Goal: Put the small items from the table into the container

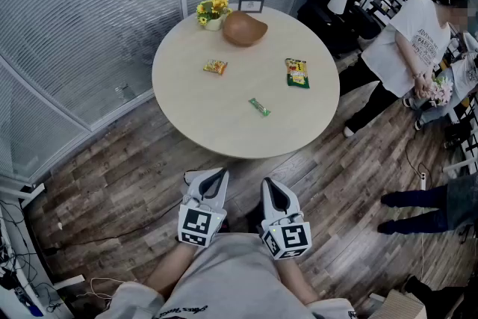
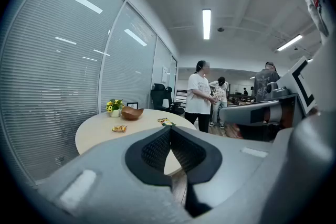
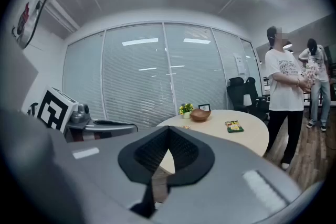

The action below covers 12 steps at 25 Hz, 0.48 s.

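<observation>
Here the left gripper (image 1: 212,175) and right gripper (image 1: 271,184) hang abreast, seemingly near level.

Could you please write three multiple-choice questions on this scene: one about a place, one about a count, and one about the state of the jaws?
1. Where does the brown bowl stand on the round table?
A. at the far edge, beside the yellow flowers
B. in the middle
C. at the near edge

2. How many snack packets lie on the table?
A. one
B. three
C. five

3. How do the jaws of the right gripper stand?
A. wide apart
B. shut on a packet
C. shut, with nothing between them

Answers:
1 A: the bowl sits next to the flowers, farthest from the person.
2 B: an orange packet, a large green packet and a small green bar.
3 C: the right gripper view shows the pads meeting with nothing between them.
</observation>
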Motion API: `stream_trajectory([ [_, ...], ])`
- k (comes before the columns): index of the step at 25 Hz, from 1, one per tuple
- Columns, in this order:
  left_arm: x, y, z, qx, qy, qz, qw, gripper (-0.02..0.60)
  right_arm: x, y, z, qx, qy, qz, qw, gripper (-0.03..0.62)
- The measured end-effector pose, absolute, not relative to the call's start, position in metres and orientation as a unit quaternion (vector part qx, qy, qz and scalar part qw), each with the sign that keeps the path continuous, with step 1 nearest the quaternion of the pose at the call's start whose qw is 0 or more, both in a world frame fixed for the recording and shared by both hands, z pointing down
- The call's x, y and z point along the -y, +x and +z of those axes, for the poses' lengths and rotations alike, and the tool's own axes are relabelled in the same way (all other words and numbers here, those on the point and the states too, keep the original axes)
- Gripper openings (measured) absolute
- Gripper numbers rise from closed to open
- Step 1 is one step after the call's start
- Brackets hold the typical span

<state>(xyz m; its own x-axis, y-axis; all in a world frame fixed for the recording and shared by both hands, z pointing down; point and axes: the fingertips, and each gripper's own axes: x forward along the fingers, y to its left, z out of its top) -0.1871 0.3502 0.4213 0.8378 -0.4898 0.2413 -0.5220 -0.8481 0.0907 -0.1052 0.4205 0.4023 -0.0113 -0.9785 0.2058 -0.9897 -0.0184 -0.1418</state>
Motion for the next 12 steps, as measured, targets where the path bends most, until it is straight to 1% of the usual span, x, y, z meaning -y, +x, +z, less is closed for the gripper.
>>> stream_trajectory([
  [4,-0.3485,-0.1893,0.4247,0.264,0.956,0.107,0.077,-0.005,-0.419,-0.1091,0.4025,0.7,0.703,0.124,0.023,0.002],
  [12,-0.3484,-0.1888,0.4243,0.259,0.957,0.106,0.078,-0.005,-0.419,-0.1117,0.3988,0.704,0.699,0.124,-0.002,0.003],
])
